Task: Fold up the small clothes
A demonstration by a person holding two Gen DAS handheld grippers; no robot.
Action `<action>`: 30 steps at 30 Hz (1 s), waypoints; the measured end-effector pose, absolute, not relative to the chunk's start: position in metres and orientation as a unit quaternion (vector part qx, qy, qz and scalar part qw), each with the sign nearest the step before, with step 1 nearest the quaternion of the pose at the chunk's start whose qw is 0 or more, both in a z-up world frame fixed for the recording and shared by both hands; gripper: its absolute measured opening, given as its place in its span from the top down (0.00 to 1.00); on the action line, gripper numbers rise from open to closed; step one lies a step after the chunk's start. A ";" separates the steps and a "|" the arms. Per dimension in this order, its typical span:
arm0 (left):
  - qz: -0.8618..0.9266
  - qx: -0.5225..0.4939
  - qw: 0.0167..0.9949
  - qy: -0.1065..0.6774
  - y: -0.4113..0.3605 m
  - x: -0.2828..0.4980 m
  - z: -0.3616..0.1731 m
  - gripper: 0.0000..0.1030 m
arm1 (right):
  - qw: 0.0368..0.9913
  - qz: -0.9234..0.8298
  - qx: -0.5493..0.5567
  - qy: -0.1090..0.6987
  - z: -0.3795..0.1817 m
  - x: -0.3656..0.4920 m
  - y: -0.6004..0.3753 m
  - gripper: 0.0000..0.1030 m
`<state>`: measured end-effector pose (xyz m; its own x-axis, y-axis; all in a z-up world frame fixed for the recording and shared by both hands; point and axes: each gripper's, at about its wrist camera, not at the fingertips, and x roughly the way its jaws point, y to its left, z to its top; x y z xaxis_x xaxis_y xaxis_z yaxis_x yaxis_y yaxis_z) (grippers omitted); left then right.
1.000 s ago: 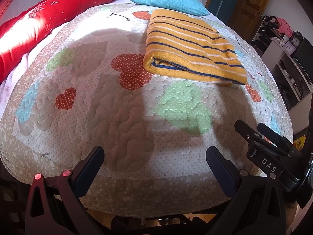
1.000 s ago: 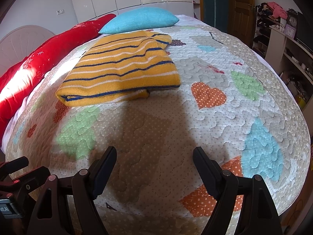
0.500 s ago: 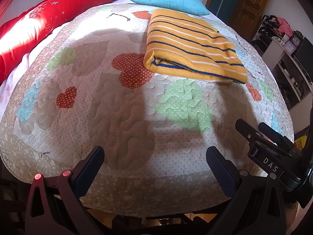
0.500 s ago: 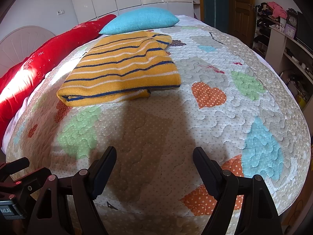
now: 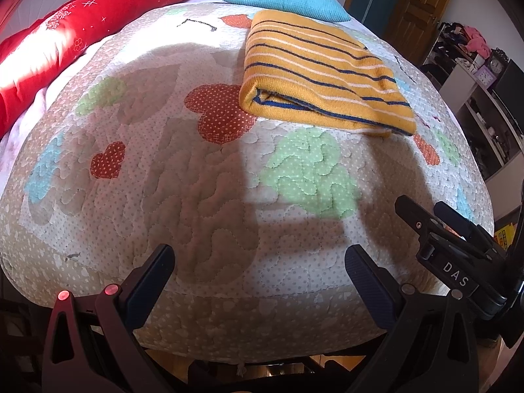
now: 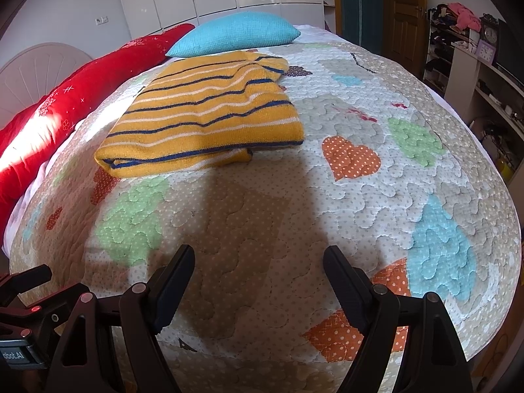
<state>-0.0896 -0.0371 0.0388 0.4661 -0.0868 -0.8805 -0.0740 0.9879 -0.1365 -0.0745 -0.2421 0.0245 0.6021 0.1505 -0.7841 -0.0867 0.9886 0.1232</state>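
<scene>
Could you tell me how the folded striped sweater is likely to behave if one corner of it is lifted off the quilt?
The striped sweater looks like soft knit, so it would probably droop rather than hold its shape. Its folded layers lie loose at the near edge, so they would likely slide apart. Pushed across the textured quilt, it would probably bunch rather than glide.

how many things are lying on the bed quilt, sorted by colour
yellow striped: 1, folded sweater
blue: 1, pillow
red: 1, long cushion
total: 3
</scene>
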 end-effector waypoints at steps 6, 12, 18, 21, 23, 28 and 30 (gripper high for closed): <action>-0.006 -0.076 0.852 0.518 -0.037 -0.090 0.037 0.00 | 0.894 0.067 0.036 0.441 0.025 -0.075 -0.242 0.17; -0.007 -0.075 0.852 0.518 -0.038 -0.090 0.037 0.00 | 0.894 0.066 0.037 0.441 0.025 -0.075 -0.242 0.17; -0.009 -0.074 0.853 0.517 -0.040 -0.090 0.038 0.00 | 0.895 0.066 0.038 0.440 0.026 -0.074 -0.242 0.17; -0.010 -0.075 0.852 0.518 -0.040 -0.090 0.038 0.00 | 0.896 0.067 0.039 0.437 0.027 -0.074 -0.243 0.17; -0.010 -0.074 0.852 0.517 -0.040 -0.090 0.038 0.00 | 0.897 0.066 0.038 0.435 0.028 -0.075 -0.242 0.17; -0.013 -0.074 0.851 0.520 -0.040 -0.089 0.037 0.00 | 0.898 0.068 0.039 0.432 0.029 -0.078 -0.240 0.17; -0.014 -0.076 0.850 0.521 -0.040 -0.089 0.036 0.00 | 0.900 0.068 0.039 0.430 0.031 -0.077 -0.240 0.17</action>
